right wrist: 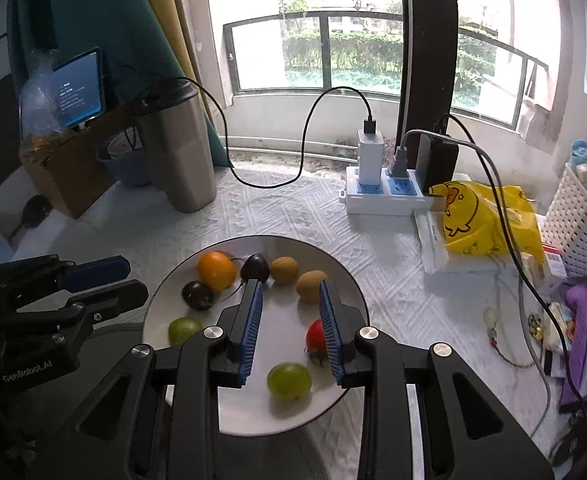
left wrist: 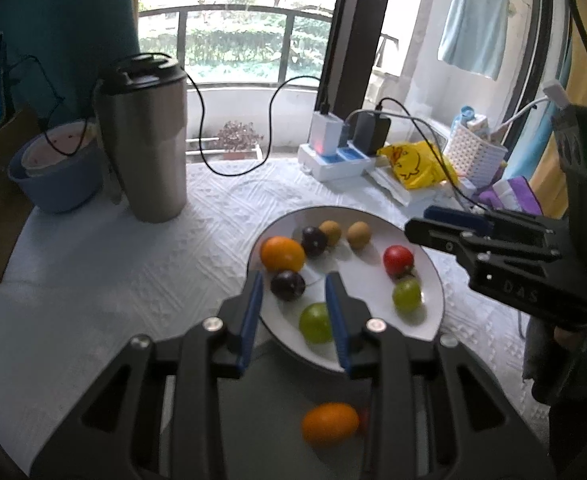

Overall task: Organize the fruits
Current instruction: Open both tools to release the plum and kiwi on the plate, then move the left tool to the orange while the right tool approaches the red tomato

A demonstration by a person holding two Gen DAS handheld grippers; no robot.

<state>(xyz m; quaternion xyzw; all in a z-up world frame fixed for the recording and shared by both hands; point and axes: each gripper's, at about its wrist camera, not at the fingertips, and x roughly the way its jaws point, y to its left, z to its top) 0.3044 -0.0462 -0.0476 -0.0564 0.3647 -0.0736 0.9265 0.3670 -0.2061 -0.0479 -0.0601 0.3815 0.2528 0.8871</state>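
Observation:
A white plate (left wrist: 357,216) (right wrist: 269,246) holds an orange (left wrist: 282,254) (right wrist: 216,270), two dark plums (left wrist: 288,285) (right wrist: 198,295), two brown kiwis (left wrist: 359,234) (right wrist: 312,285), a red tomato (left wrist: 398,260) (right wrist: 316,335) and two green fruits (left wrist: 315,322) (right wrist: 288,381). A second orange (left wrist: 329,423) lies on a dark surface below my left gripper. My left gripper (left wrist: 295,280) is open and empty over the plate's near-left edge, a plum between its fingers. My right gripper (right wrist: 290,286) is open and empty above the plate's middle; it also shows in the left wrist view (left wrist: 437,224).
A steel tumbler (left wrist: 143,140) and a blue bowl (left wrist: 59,168) stand at the back left. A power strip with chargers (right wrist: 385,192), a yellow bag (right wrist: 489,216) and a white basket (right wrist: 577,228) crowd the right side. Cables trail across the white cloth.

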